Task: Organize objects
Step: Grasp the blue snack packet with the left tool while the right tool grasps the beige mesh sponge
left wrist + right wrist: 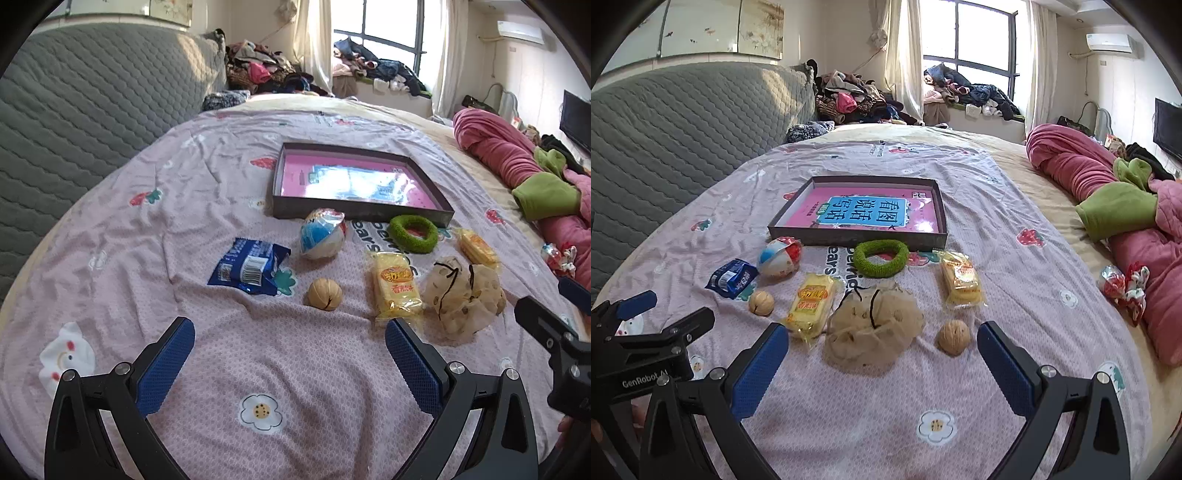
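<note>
Nothing is sorted yet: your left gripper [290, 354] and right gripper [882, 360] both hover spread wide and empty. The shallow dark cardboard tray with the pink book [938, 206] holds none of the loose items. The blue snack packet [249, 269], two walnuts [954, 336], yellow wafer packs [810, 304], green fuzzy ring [882, 258], mesh pouch [873, 328] and plastic toy egg [779, 256] lie on the bedspread just before it.

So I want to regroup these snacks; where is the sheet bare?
Bare: sheet between blue packet and headboard, and nearest both grippers. Crowded: in front of the tray, around ring and mesh bag.
</note>
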`<state>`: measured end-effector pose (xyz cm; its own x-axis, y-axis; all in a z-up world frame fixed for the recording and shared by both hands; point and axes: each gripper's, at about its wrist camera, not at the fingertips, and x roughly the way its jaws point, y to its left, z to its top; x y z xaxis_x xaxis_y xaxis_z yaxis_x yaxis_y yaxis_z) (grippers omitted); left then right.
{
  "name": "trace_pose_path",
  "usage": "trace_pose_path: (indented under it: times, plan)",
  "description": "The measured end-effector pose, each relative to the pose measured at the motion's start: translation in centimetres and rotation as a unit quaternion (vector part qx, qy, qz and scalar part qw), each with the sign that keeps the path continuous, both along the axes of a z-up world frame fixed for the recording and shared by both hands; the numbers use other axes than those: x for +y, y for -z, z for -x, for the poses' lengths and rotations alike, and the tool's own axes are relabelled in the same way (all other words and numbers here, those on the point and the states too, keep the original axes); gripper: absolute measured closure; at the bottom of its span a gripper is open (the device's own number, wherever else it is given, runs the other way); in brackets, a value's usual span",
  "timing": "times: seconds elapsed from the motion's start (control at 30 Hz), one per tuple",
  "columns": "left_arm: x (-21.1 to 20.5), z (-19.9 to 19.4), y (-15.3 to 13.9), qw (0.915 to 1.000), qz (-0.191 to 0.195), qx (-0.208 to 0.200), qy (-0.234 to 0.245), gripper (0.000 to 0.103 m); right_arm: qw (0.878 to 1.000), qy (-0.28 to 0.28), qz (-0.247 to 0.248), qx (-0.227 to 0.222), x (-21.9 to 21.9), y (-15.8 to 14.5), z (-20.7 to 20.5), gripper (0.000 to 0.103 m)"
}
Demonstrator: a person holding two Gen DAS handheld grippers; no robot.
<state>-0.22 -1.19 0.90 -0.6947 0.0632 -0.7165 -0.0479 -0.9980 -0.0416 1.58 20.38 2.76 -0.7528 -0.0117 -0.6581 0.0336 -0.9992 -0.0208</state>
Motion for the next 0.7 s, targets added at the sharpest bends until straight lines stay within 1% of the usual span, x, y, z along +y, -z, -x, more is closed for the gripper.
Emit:
trace_pose_path:
  times: [0.17,0.3,0.43,0.53,0.7]
  plan:
    - [0.4,1.4,1.4,0.9993,-0.023,-0.026,0.016,0.0,1.0,0.009,-0.009,-0.018,0.2,0.8,1.4,0.0]
    - [0.9,2.3,2.2,0.999,-0.028,-0.03,0.018,0.0,0.999,0.012,-0.021,-0.026,0.2,1.6,2.0,0.0]
    - [0.6,3.2,2.3,0.9987,-0.037,-0.029,0.019,0.0,0.999,0.01,-0.039,-0.028,0.1,2.2,2.6,0.0]
    - [-0.4,4.2,2.0,0.9992,-0.028,-0.024,0.017,0.0,0.999,0.008,-0.029,-0.037,0.4,2.7,3.2,0.0]
    - [-2.2,5.9,2.2,0.999,-0.034,-0.027,0.001,0.0,0.999,0.006,-0.024,-0.045,0.7,3.3,4.2,0.0]
